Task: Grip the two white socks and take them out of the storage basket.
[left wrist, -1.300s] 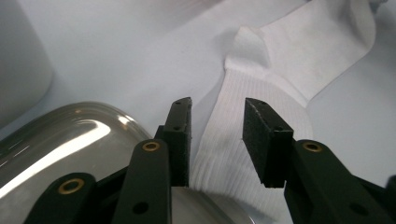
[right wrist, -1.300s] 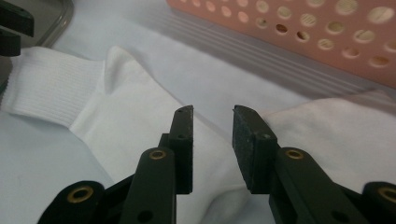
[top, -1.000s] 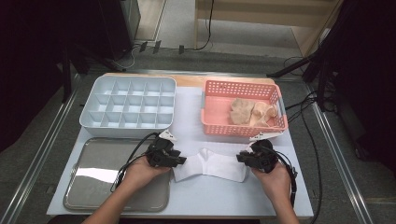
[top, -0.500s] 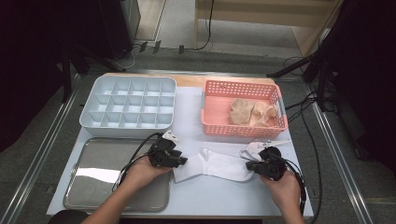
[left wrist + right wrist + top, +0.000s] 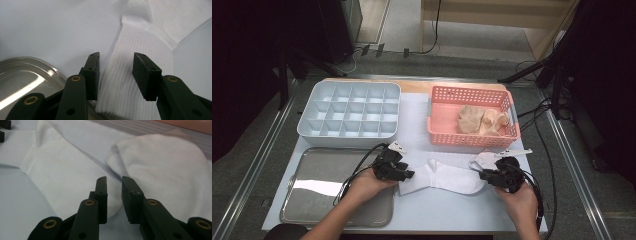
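A white sock [image 5: 444,177] lies stretched flat on the pale table between my two grippers. My left gripper [image 5: 406,175] is at its ribbed cuff [image 5: 117,90], with the jaws [image 5: 116,58] open on either side of the cuff and the pads not pressing. At the sock's toe [image 5: 113,206] is my right gripper [image 5: 484,176]. Its jaws [image 5: 114,180] have just been opening and stand a narrow gap apart, with the toe tip just under the gap, not pinched. A second white sock [image 5: 486,160] [image 5: 162,170] lies bunched just beyond the right gripper.
A pale blue compartment tray [image 5: 349,112] sits at the back left. At the back right a pink basket [image 5: 469,91] holds beige cloths [image 5: 482,120]. A steel tray [image 5: 312,195] lies at the front left, under my left hand. Cables trail from both grippers.
The right hand has moved right and drawn the bunched sock out flat, then its jaws parted at the toe. The left hand has stayed at the cuff.
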{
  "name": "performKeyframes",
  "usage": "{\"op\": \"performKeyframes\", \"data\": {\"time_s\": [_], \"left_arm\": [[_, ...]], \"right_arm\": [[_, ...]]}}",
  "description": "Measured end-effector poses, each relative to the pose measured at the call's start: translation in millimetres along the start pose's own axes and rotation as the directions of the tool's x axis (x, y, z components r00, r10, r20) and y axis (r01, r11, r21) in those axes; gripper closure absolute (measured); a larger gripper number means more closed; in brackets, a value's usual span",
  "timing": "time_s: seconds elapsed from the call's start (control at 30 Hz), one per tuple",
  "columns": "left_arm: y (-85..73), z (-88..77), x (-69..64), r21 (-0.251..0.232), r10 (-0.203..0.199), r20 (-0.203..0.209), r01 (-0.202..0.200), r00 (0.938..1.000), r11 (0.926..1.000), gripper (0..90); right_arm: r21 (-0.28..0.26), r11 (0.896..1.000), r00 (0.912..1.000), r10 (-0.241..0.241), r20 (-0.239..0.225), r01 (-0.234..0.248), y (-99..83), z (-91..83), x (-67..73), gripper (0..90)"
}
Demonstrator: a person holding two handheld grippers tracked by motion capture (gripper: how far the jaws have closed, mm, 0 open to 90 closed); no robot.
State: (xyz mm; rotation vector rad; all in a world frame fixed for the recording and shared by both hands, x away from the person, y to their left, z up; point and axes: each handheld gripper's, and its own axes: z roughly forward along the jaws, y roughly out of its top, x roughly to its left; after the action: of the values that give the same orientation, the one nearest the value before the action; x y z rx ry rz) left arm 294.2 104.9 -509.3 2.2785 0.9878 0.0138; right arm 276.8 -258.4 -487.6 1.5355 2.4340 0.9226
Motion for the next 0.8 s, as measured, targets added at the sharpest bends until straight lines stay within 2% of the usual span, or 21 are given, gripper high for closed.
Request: {"op": "performKeyframes", "data": {"time_s": [0.07,0.2,0.27,0.33,0.47,0.8], "left_arm": [[-0.1,0.3,0.0,-0.001,-0.002,0.001,0.002,1.0000,1.0000,58.7],[-0.9,1.1,-1.6,-0.002,0.003,0.000,-0.003,1.0000,1.0000,64.2],[-1.5,1.4,-3.3,0.002,0.025,-0.011,-0.025,0.9996,0.9997,69.6],[-1.6,1.1,-3.0,0.013,0.014,-0.003,-0.014,0.9999,0.9998,76.3],[-1.8,1.0,-4.1,0.025,0.008,0.000,-0.008,1.0000,0.9996,84.9],[-4.2,-6.2,-6.1,0.062,0.010,0.003,-0.010,0.9999,0.9980,88.4]], "right_arm": [[0.004,1.000,1.0000,0.009,-0.003,-0.009,-1.3,-0.5,-2.4,72.6],[0.048,0.999,0.9999,0.011,-0.009,-0.011,-3.1,6.1,-2.9,71.2],[0.079,0.997,0.9998,0.004,-0.019,-0.003,-3.6,9.6,-1.0,78.9],[0.102,0.995,0.9997,0.004,-0.023,-0.002,-4.3,11.7,0.3,86.0],[0.125,0.992,0.9994,0.016,-0.030,-0.012,-6.1,9.0,0.3,88.1],[0.161,0.987,0.9996,0.018,-0.024,-0.013,-12.3,2.3,-3.2,88.8]]}}
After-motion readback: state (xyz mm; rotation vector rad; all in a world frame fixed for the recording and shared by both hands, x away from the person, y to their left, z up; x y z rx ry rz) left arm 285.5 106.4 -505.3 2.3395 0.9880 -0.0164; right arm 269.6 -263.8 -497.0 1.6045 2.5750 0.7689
